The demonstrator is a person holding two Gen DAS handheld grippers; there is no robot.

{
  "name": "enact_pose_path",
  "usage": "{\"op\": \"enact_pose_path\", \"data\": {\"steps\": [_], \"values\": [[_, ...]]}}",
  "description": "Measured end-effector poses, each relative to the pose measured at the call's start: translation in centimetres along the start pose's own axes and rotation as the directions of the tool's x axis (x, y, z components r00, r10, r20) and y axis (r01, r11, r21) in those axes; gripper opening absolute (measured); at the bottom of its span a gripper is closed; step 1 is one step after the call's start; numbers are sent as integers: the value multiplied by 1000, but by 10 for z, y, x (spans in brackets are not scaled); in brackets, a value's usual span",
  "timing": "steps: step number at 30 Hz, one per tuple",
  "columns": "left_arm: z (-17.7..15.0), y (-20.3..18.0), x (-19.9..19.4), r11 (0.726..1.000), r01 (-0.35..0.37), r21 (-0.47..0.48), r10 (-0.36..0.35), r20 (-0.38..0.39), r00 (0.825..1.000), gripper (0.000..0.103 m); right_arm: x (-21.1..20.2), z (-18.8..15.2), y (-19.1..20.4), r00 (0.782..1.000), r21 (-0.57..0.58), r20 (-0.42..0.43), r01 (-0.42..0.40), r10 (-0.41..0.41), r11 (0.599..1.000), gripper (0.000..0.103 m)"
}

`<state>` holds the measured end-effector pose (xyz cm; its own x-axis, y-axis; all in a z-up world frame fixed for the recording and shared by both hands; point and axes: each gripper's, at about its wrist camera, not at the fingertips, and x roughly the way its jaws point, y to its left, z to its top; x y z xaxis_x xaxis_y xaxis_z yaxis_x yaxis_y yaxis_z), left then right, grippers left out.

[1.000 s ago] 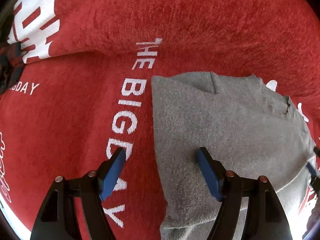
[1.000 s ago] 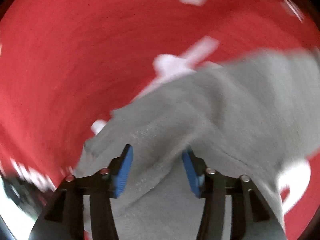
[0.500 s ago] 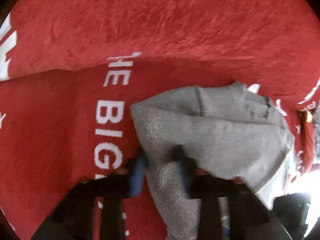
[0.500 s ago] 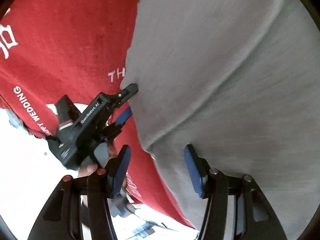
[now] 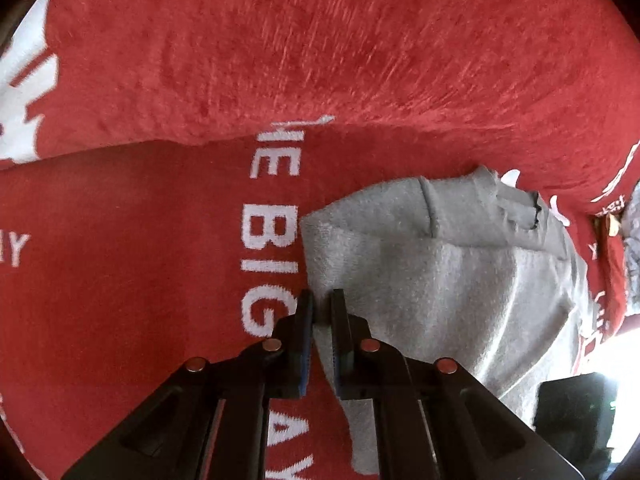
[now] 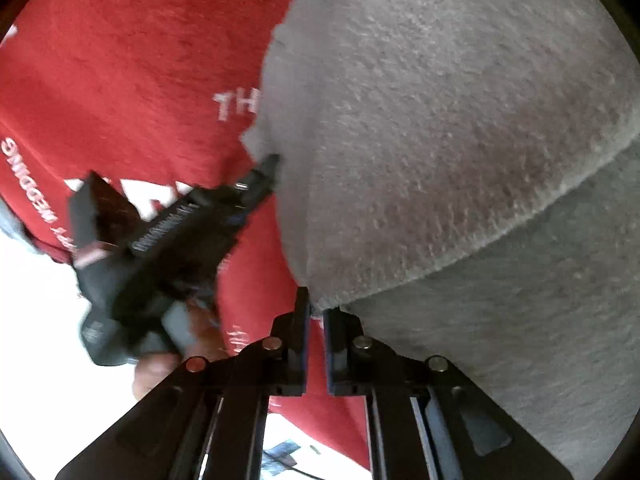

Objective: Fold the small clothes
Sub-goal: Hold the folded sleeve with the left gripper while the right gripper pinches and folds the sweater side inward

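Observation:
A small grey fleece garment [image 5: 440,280] lies on a red blanket [image 5: 140,260] with white lettering. My left gripper [image 5: 320,308] is shut on the garment's near left edge. In the right wrist view the grey garment [image 6: 440,120] fills the upper right, with a folded layer over a lower one. My right gripper [image 6: 316,312] is shut on the garment's edge at the fold. The left gripper [image 6: 264,172] also shows there, clamped on the garment's left edge, held by a hand [image 6: 160,364].
The red blanket rises in a thick fold [image 5: 320,60] behind the garment. The right gripper's body [image 5: 576,408] shows at the lower right of the left wrist view. Bright white floor [image 6: 40,320] lies beyond the blanket's edge.
Both grippers were open a second ago. The left one closed on the garment's left edge first, then the right one closed on the edge at the fold. The garment's edge has lifted.

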<state>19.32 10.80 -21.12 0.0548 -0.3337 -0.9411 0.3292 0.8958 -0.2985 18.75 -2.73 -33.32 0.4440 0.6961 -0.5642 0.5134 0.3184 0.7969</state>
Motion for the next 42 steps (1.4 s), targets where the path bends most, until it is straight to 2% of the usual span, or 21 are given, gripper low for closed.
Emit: {"op": "enact_pose_path", "data": {"steps": [1,2,4,7,10,13,15,16,17,19,22,23,25,26,27,29,32,36,37,39,42], "values": [[-3,6,-11,1000,-22,3,22,13,1000,10,-4,1,3,1000,-15,-18,11,-11,1000,17],[-5,4,-18,1000,-28,3,28,20,999,10,-11,2,5,999,-40,-27,28,-29,999,37],[-10,1,-31,1000,-11,-4,12,34,999,10,-44,4,7,997,-105,8,77,-76,991,60],[-16,-12,-38,1000,-16,1,16,34,999,10,-122,15,-21,973,-108,155,187,-169,976,60],[-18,-28,-25,998,-58,14,58,11,998,10,-187,40,-48,916,5,313,261,-249,965,60],[-23,-34,-10,996,-93,-11,93,-7,996,10,-217,68,-75,888,115,389,218,-246,969,60],[-24,-36,-8,994,-106,-31,106,6,994,10,-223,89,-85,885,147,408,179,-224,973,60],[-24,-37,-8,993,-112,-35,112,9,994,10,-220,96,-84,884,145,411,178,-223,973,44],[-24,-37,-8,992,-119,-37,119,10,993,10,-216,105,-78,881,135,403,210,-247,968,6],[-25,-39,-8,990,-136,-26,136,13,991,10,-213,112,-61,861,58,424,282,-279,958,8],[-24,-44,-5,986,-169,-1,169,22,985,10,-229,110,-52,799,-72,466,462,-380,884,8],[-24,-44,-5,985,-175,-4,175,20,984,10,-227,112,-55,791,-65,456,487,-408,871,8],[-22,-47,-6,980,-197,-26,197,7,980,10,-221,119,-68,792,-8,389,514,-471,858,9],[-21,-48,-9,980,-198,-37,198,5,980,10,-224,118,-74,804,21,382,485,-456,874,10],[-20,-49,-14,981,-186,-47,186,10,982,10,-229,115,-76,801,41,384,483,-460,875,13],[-20,-52,-25,985,-163,-48,164,28,986,10,-237,107,-69,759,56,404,536,-510,842,17],[-22,-67,-29,989,-145,-8,145,23,989,10,-238,101,-50,764,-14,456,519,-457,855,17],[-34,-82,-8,979,-202,22,203,-22,979,10,-215,119,-28,766,-129,466,554,-443,822,17],[-39,-82,-2,976,-219,10,219,-22,976,10,-210,123,-27,763,-152,461,571,-453,807,17],[-49,-83,-4,973,-230,-12,230,40,972,11,-219,116,-41,726,-165,448,641,-522,749,16],[-57,-86,-7,966,-258,7,257,39,966,11,-225,107,-53,731,-161,460,627,-504,762,13]]}}
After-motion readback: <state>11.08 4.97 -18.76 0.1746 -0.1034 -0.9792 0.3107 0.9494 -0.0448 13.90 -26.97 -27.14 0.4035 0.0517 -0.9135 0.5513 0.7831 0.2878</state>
